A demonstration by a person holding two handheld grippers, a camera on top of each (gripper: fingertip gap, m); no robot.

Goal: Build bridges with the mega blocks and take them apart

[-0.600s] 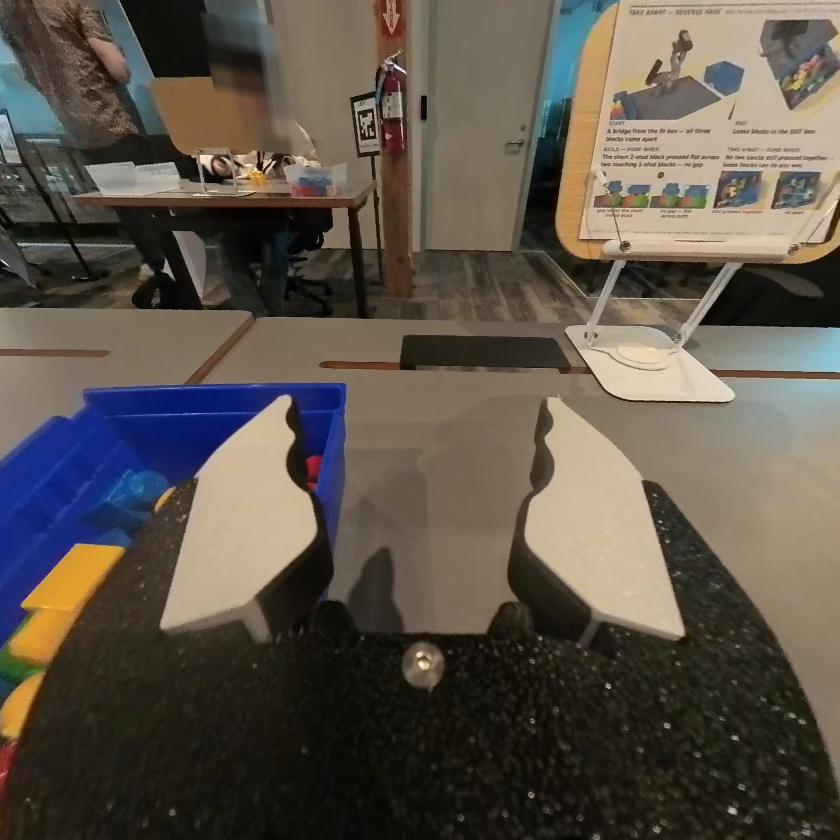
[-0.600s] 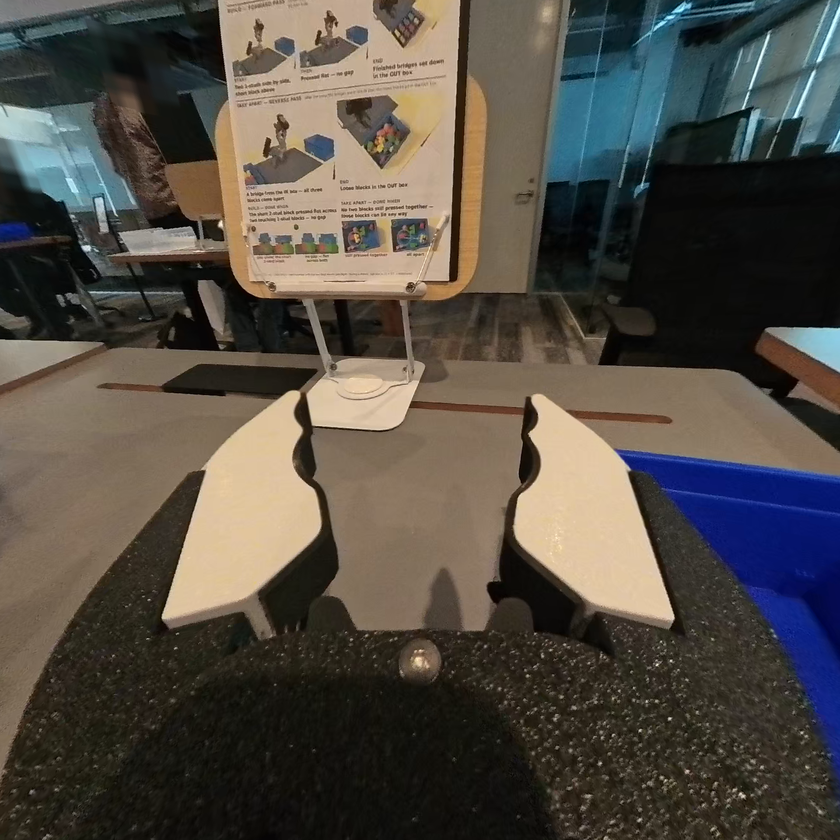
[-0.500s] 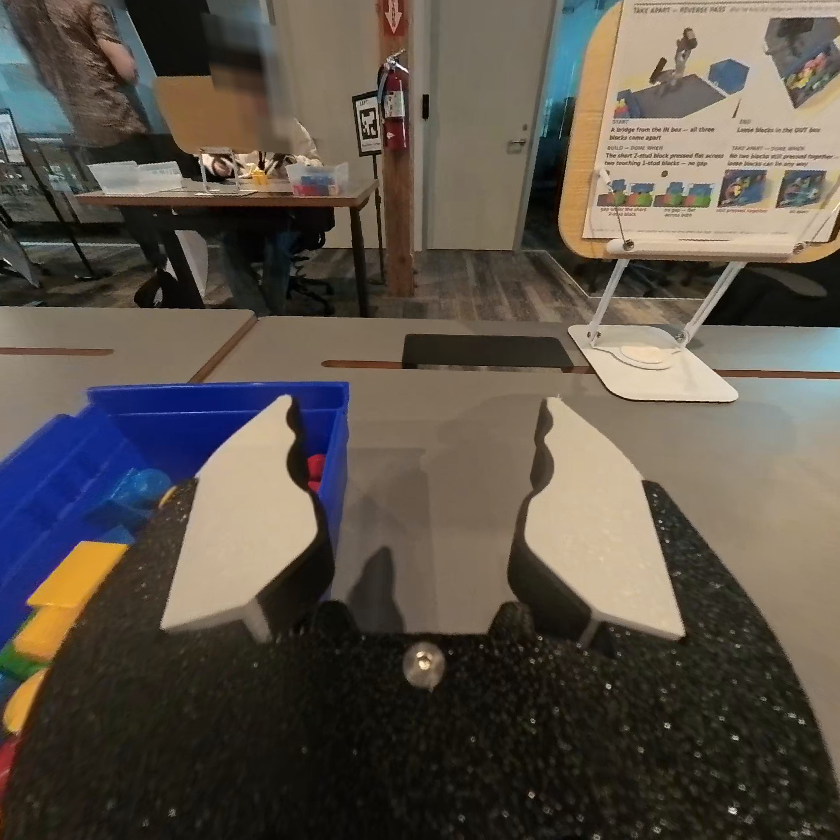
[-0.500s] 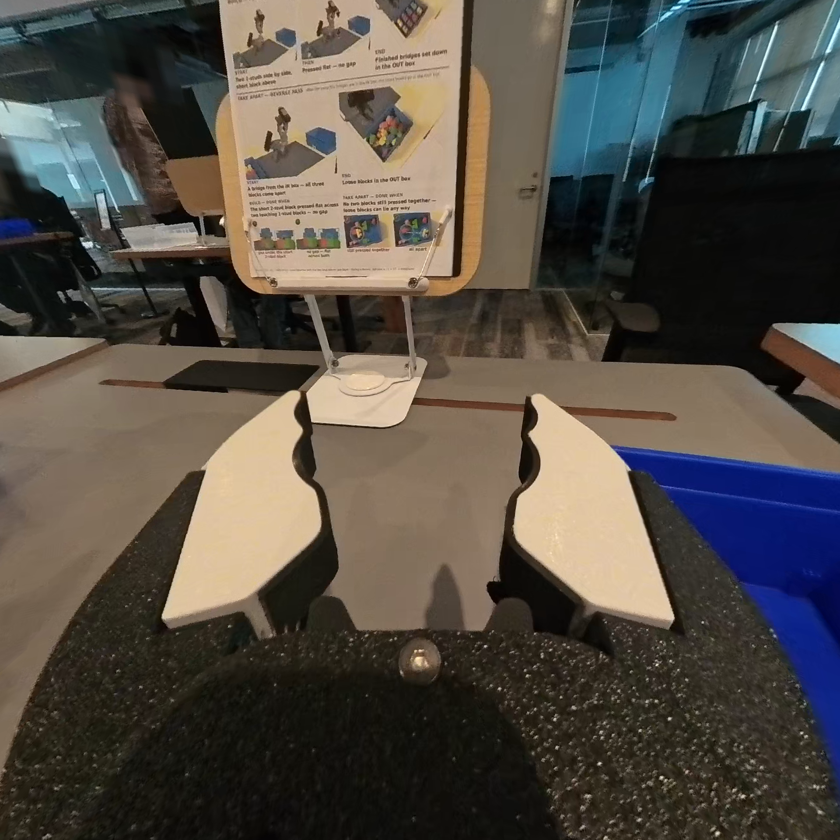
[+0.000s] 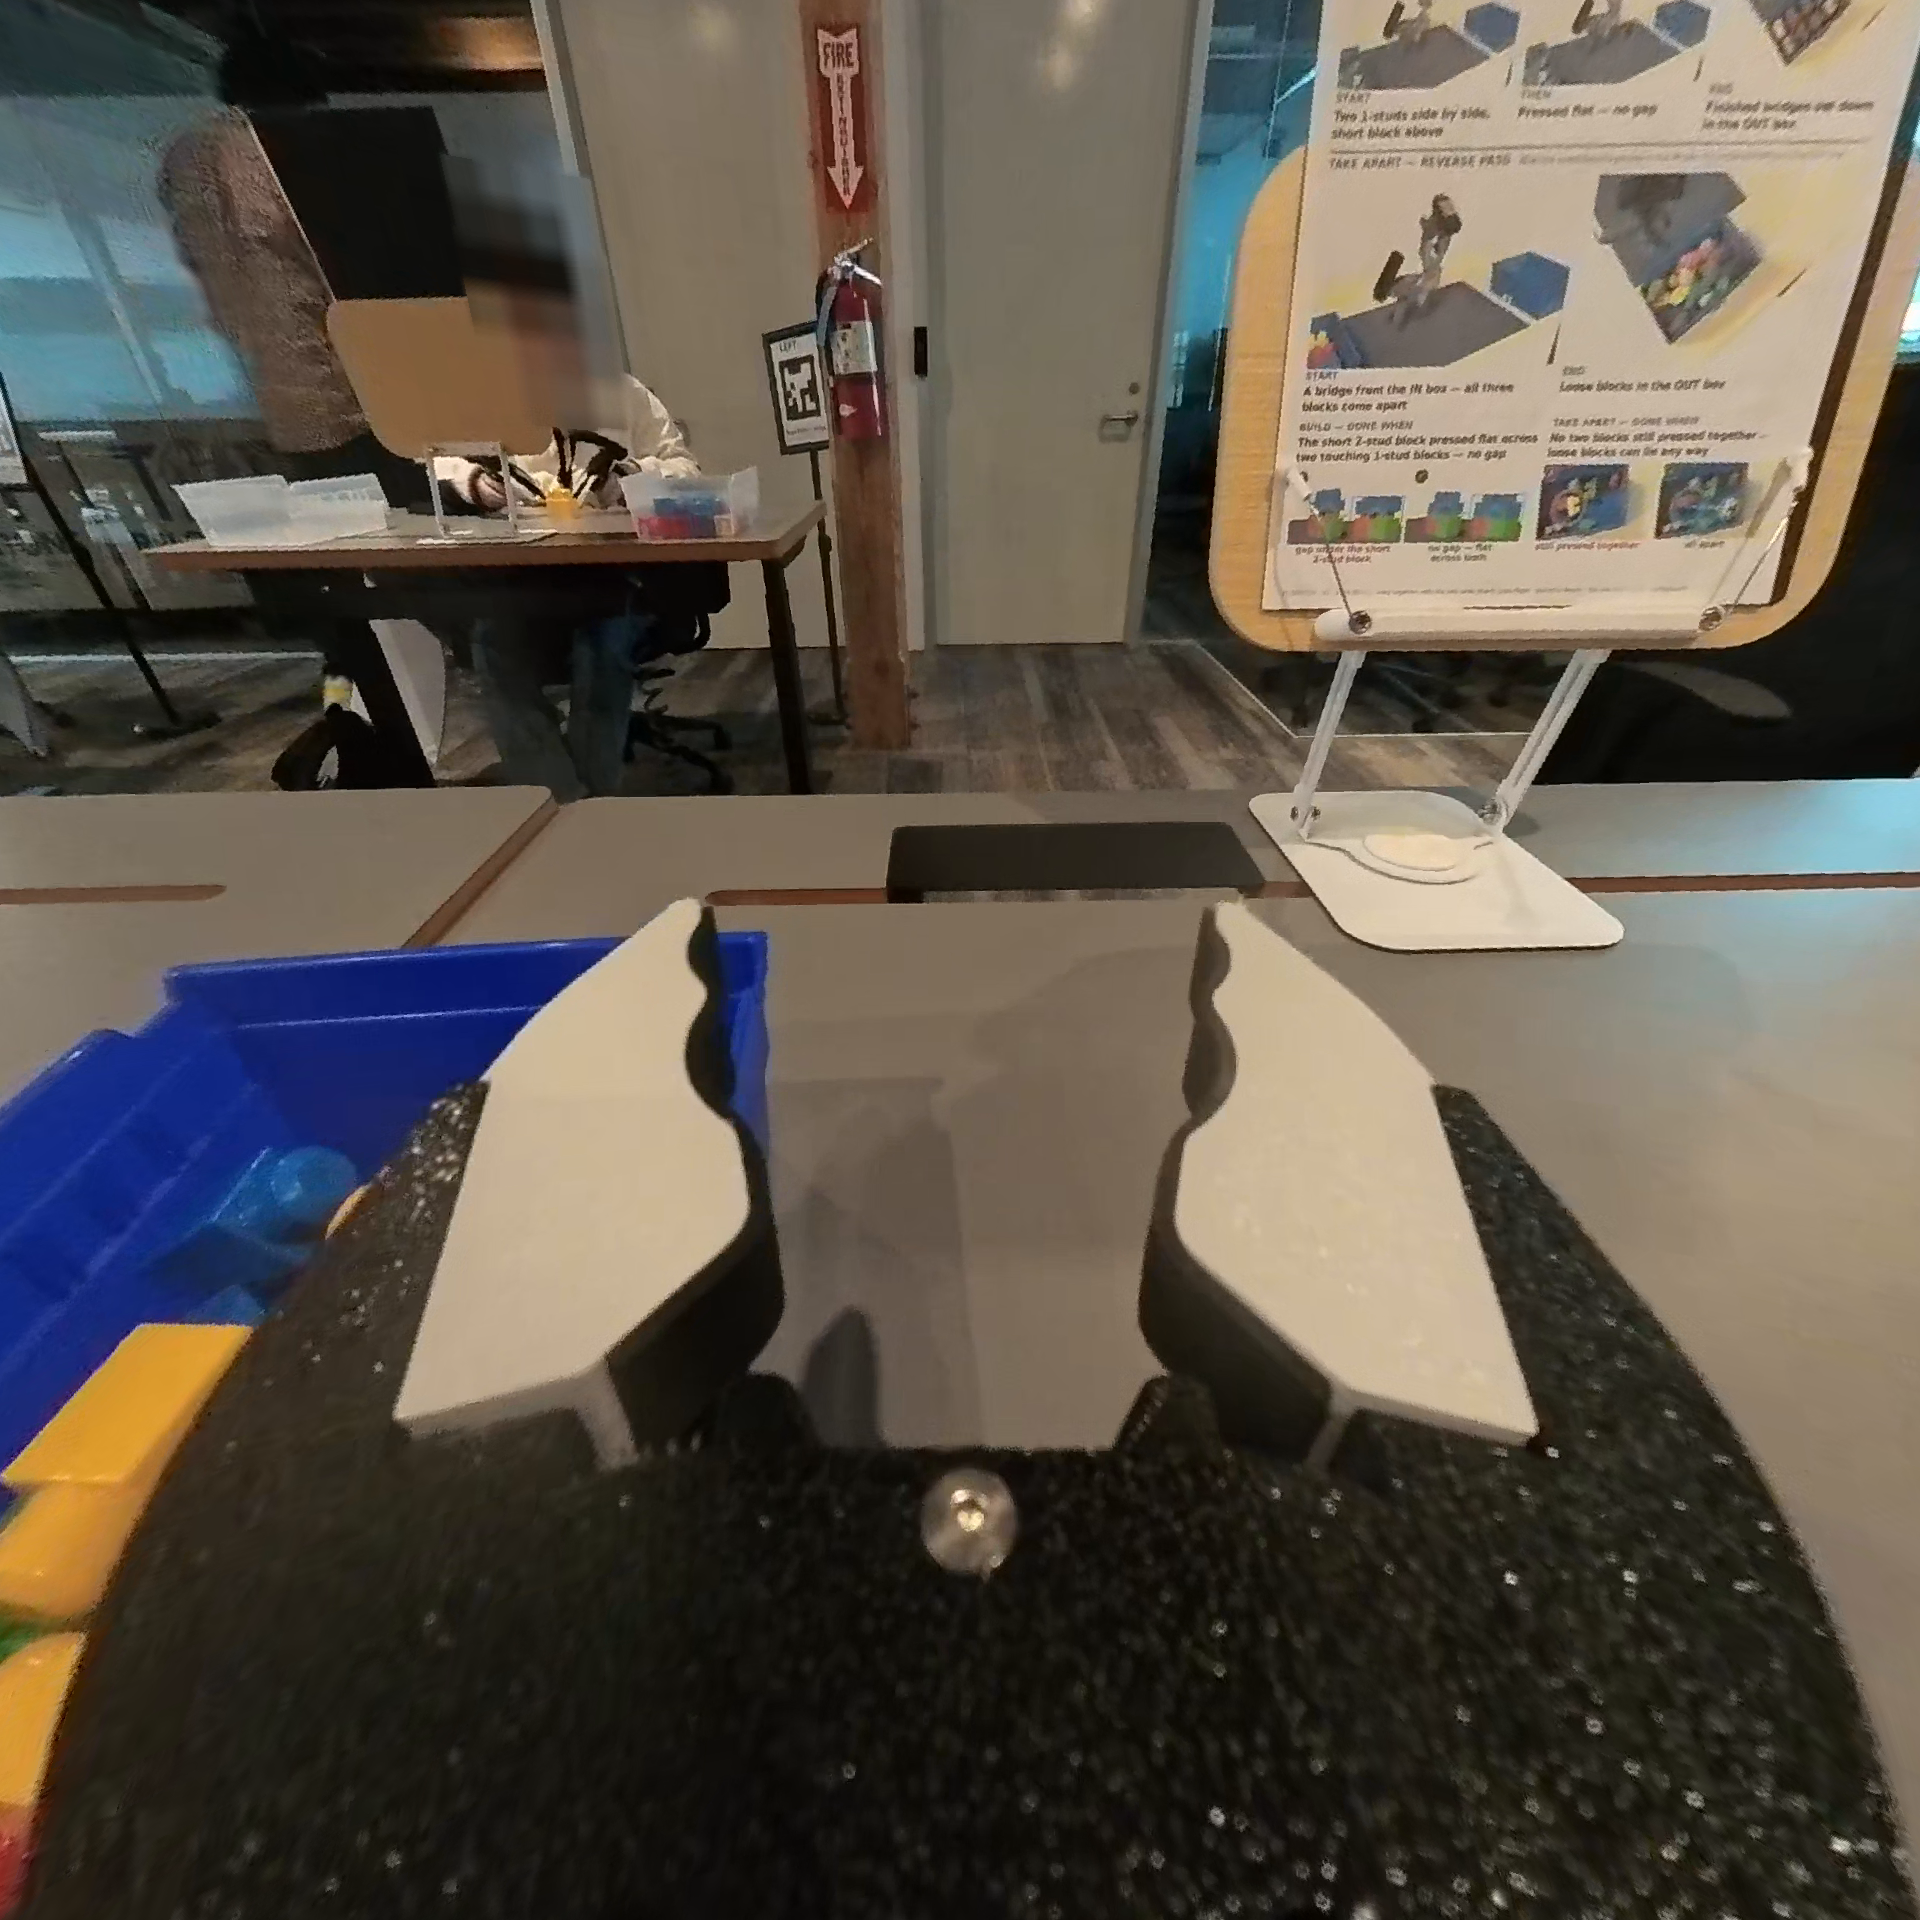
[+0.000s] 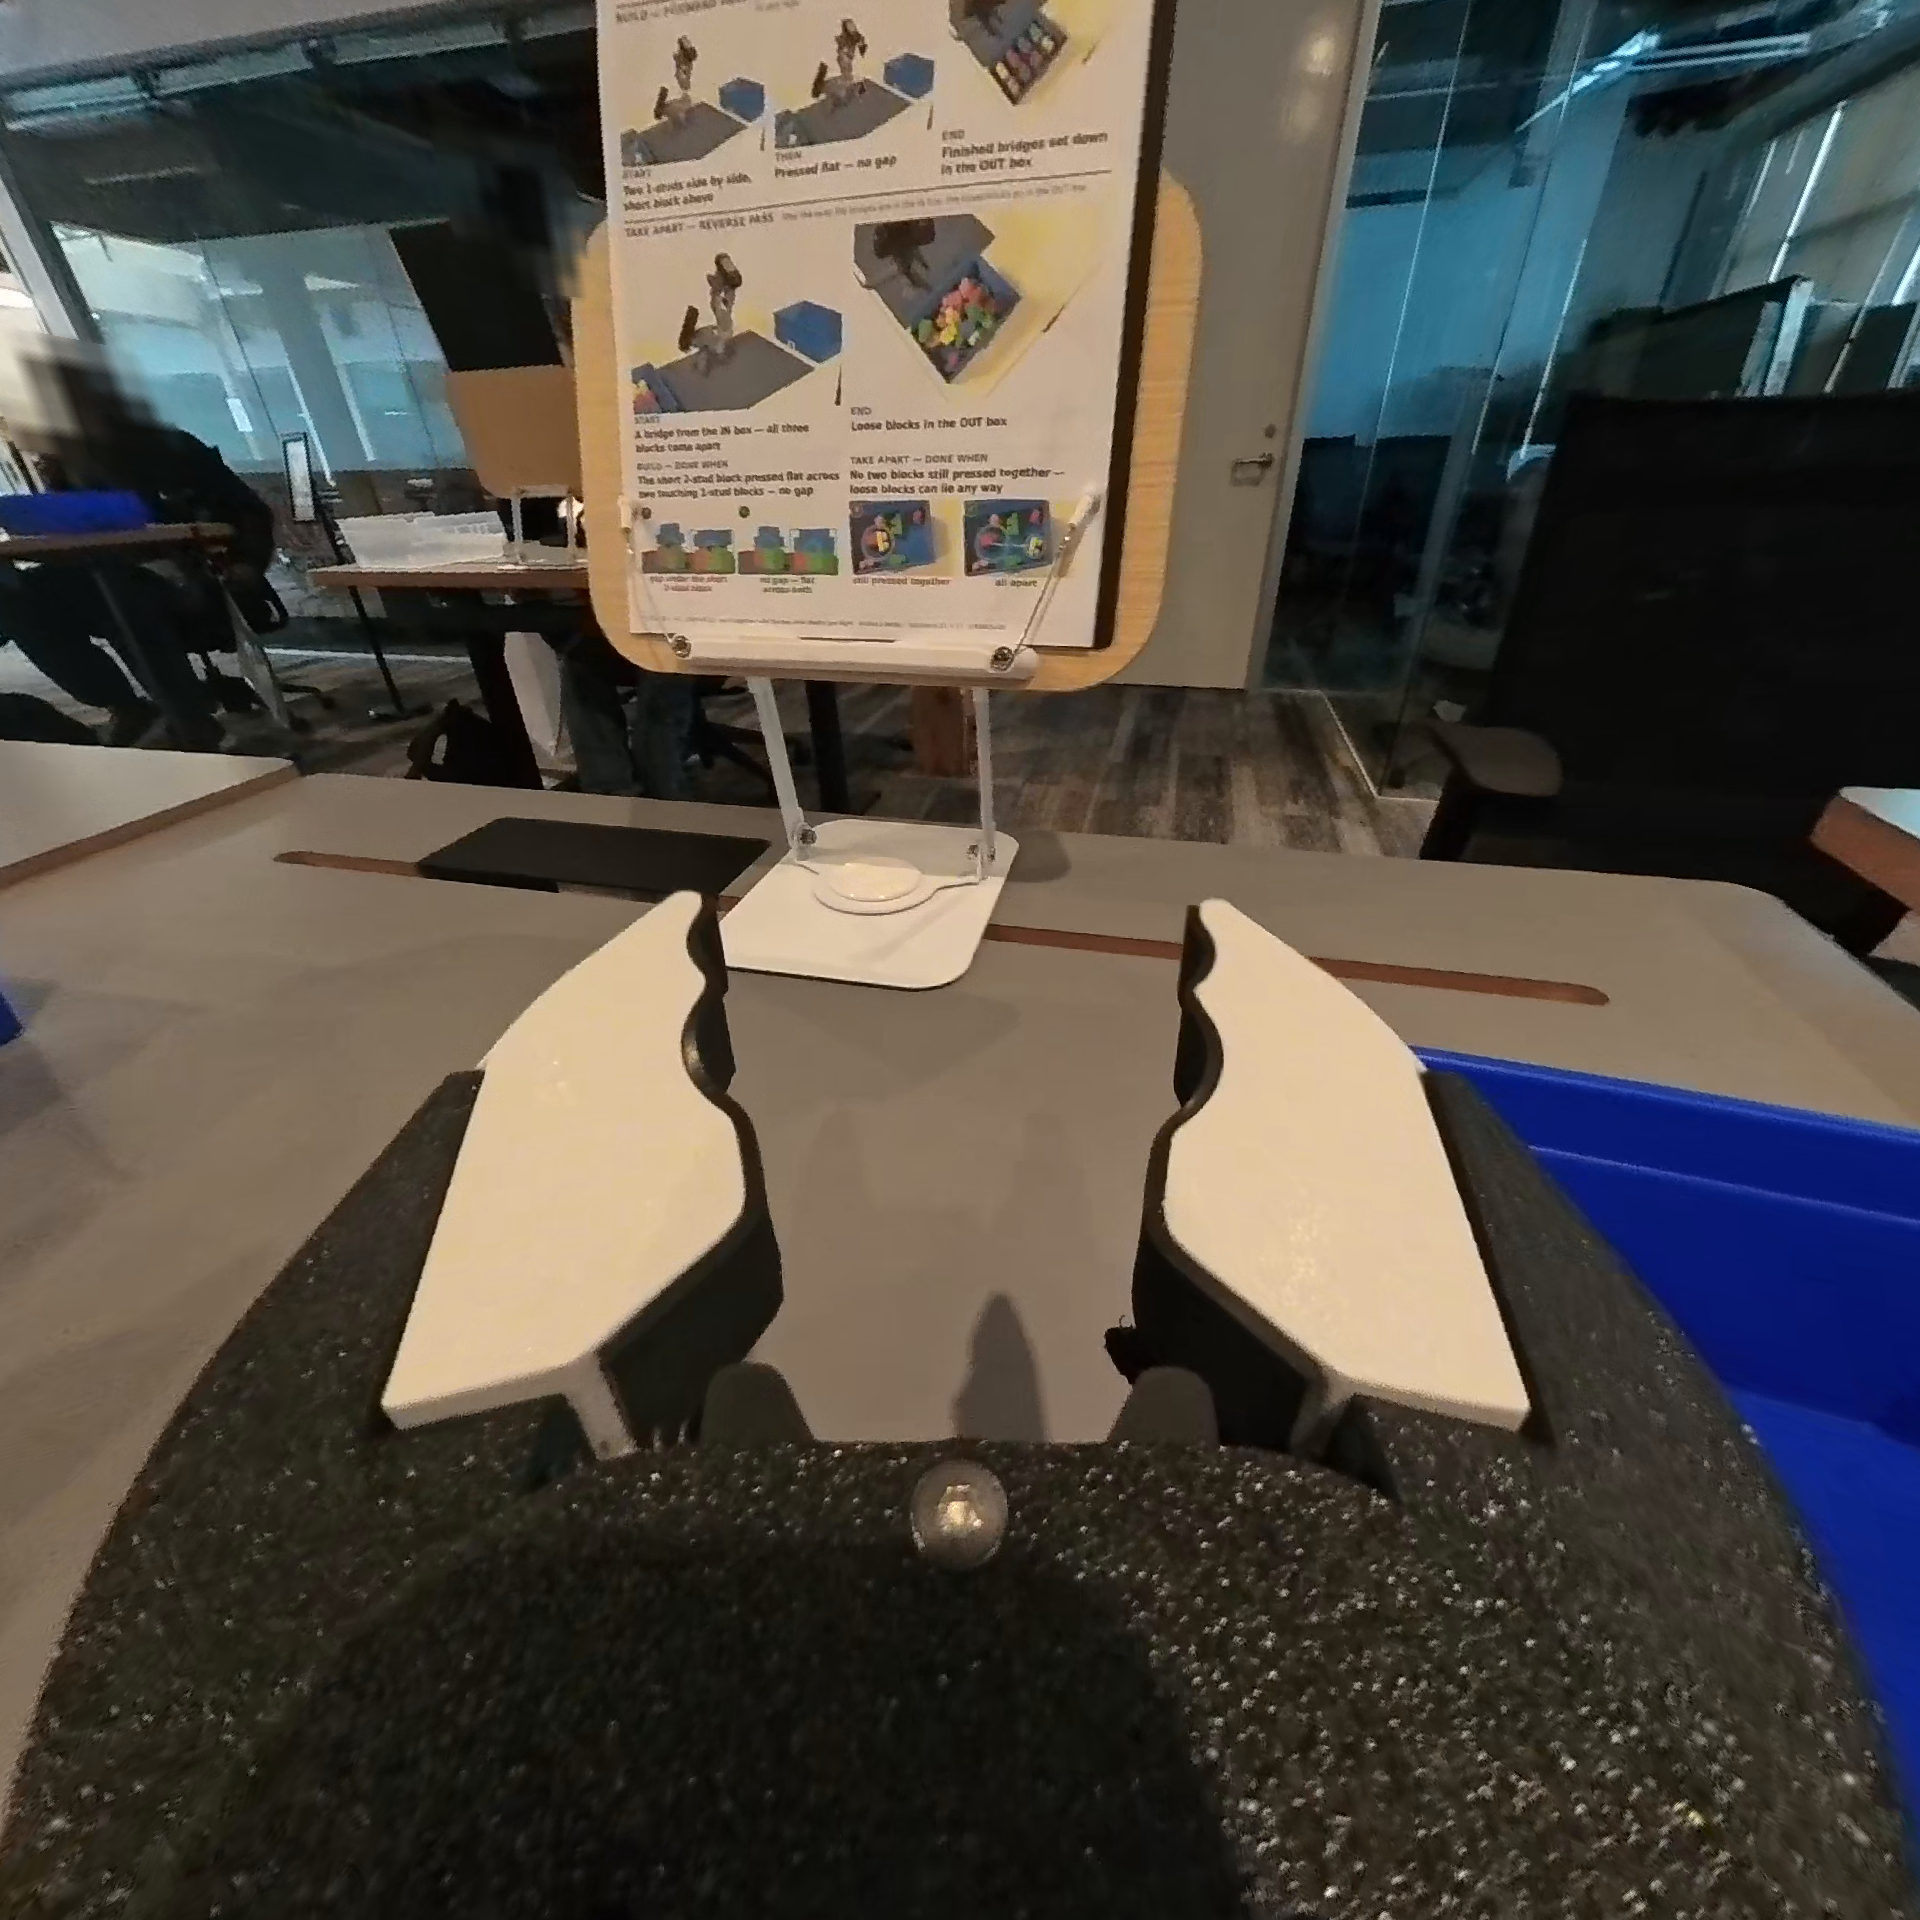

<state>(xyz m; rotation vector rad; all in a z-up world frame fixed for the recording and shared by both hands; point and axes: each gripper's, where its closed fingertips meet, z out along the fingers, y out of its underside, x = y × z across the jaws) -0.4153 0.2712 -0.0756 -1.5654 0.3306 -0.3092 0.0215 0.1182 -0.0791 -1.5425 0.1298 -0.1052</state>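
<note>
Both claws, the left gripper (image 5: 954, 925) and the right gripper (image 6: 948, 920), gape wide with nothing between their fingers above the grey table (image 5: 1039, 997), blue bins (image 5: 312, 997) alongside.

Left gripper (image 5: 954, 935) over the table (image 5: 1714, 1091), bin (image 5: 312, 997) at its left holding blocks (image 5: 125, 1382). Ahead, a pad (image 5: 1070, 854), stand (image 5: 1444, 894) to its right. Right gripper (image 6: 948, 930): second bin (image 6: 1714, 1195) at its right.

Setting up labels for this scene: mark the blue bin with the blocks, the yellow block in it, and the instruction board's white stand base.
blue bin (image 5: 468, 982), left wrist view, far rim.
yellow block (image 5: 135, 1392), left wrist view, top face.
white stand base (image 6: 862, 940), right wrist view, flat plate near its front edge.
</note>
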